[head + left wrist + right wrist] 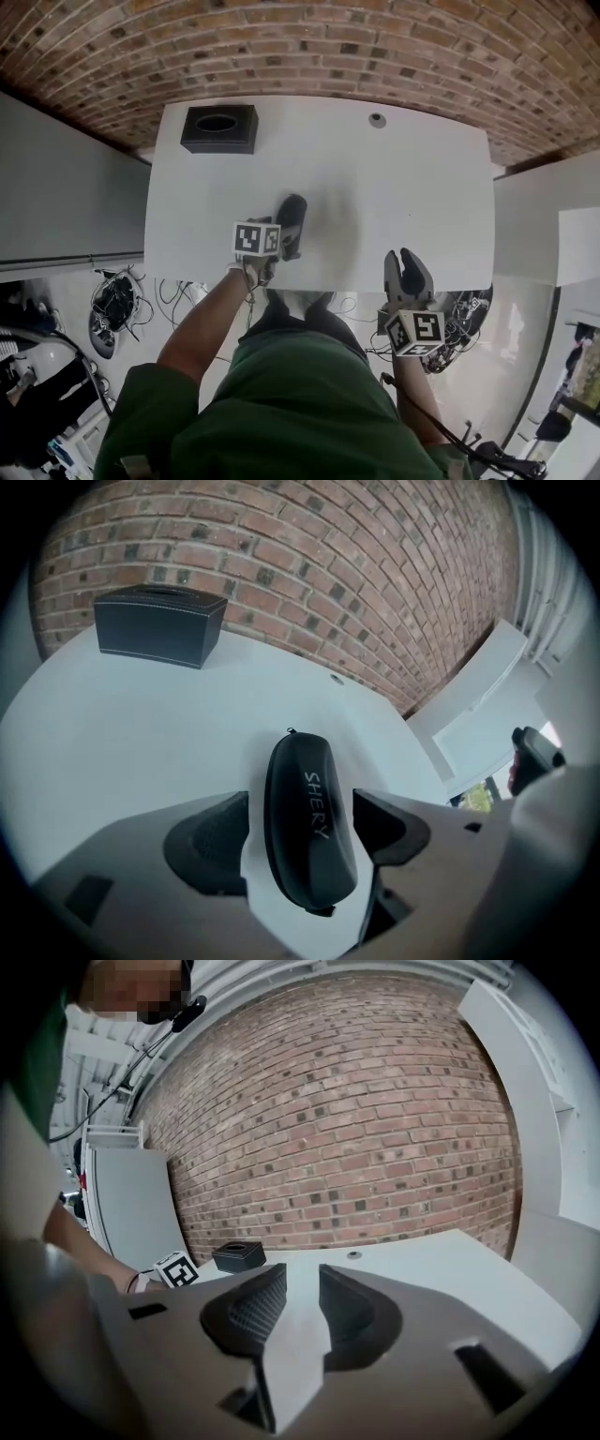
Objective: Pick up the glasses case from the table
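Black glasses case (309,822): one; black box (161,622): one.

Open tabletop (412,187) around glasses case (309,822), black box (219,128) well apart
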### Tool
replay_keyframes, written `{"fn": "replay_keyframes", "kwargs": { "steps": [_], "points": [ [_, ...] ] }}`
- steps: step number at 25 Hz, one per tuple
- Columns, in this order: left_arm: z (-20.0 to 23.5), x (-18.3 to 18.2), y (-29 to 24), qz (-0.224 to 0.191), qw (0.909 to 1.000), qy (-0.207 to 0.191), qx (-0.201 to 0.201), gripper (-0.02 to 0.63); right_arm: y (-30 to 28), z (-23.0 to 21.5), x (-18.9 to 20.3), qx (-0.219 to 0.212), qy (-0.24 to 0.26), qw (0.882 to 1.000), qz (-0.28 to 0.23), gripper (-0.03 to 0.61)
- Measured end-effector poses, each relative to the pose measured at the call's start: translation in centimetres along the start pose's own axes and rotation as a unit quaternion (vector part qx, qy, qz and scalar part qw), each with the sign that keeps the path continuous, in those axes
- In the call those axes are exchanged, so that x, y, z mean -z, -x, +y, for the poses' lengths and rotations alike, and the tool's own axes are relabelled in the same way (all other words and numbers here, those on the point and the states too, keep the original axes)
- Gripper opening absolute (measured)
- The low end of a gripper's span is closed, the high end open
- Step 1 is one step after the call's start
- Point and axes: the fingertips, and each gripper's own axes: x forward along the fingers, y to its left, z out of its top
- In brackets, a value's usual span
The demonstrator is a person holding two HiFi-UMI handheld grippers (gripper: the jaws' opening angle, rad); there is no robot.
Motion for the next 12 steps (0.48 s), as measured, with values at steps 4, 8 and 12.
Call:
{"fn": "replay_keyframes", "kwargs": {
  "steps": [4, 8, 12],
  "points": [
    [-0.4, 0.7, -0.9, 0.038, 0.999, 0.007, 0.022, 0.329, -0.4, 0.4, 0.4, 0.002, -0.009, 1.0, 0.001, 0.11],
    [-0.6, 0.9, -1.0, 0.045, 0.9984, 0.009, 0.035, 0.272, -1.0, 1.0, 1.0, -0.003, 0.004, 1.0, 0.013, 0.107],
    [-0.7, 0.8, -0.3, 0.024, 0.9978, 0.034, 0.051, 0.23, -1.4, 2.0, 1.2, -0.017, 0.003, 1.0, 0.015, 0.101]
  ]
}}
